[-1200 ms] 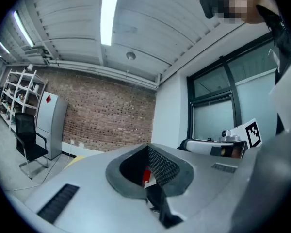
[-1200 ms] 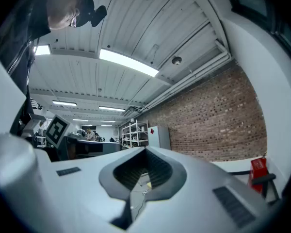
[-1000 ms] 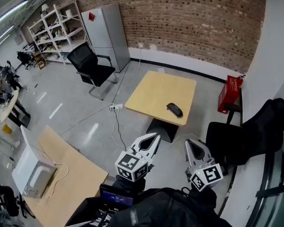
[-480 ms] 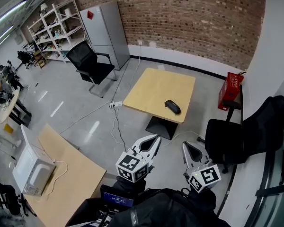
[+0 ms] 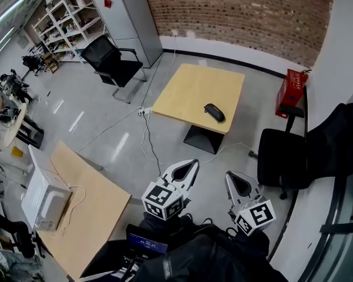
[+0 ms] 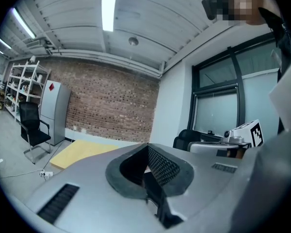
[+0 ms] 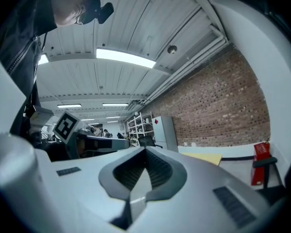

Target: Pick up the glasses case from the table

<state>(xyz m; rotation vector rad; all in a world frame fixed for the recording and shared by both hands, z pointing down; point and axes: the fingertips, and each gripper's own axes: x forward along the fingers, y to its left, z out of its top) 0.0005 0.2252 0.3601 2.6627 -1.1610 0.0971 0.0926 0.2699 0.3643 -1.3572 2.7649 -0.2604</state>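
The black glasses case (image 5: 214, 112) lies near the right edge of the square light-wood table (image 5: 191, 90), across a stretch of floor from me. Both grippers are held low and close to my body, well short of the table. My left gripper (image 5: 194, 163) points toward the table with its tips together and nothing between them. My right gripper (image 5: 228, 174) is beside it, also shut and empty. In the left gripper view the left gripper (image 6: 146, 144) looks over the tabletop (image 6: 87, 152). The right gripper (image 7: 145, 149) shows the table corner (image 7: 203, 158).
A black office chair (image 5: 282, 163) stands to the right between me and the table, and a red box (image 5: 291, 101) is behind it. Another chair (image 5: 115, 69) and a grey cabinet (image 5: 126, 22) stand far left. Cables (image 5: 144, 140) cross the floor. A near table (image 5: 91, 216) holds a microwave (image 5: 44, 201).
Both grippers have sunk a little and stay shut. The table and the case sit higher in the head view than a second ago.
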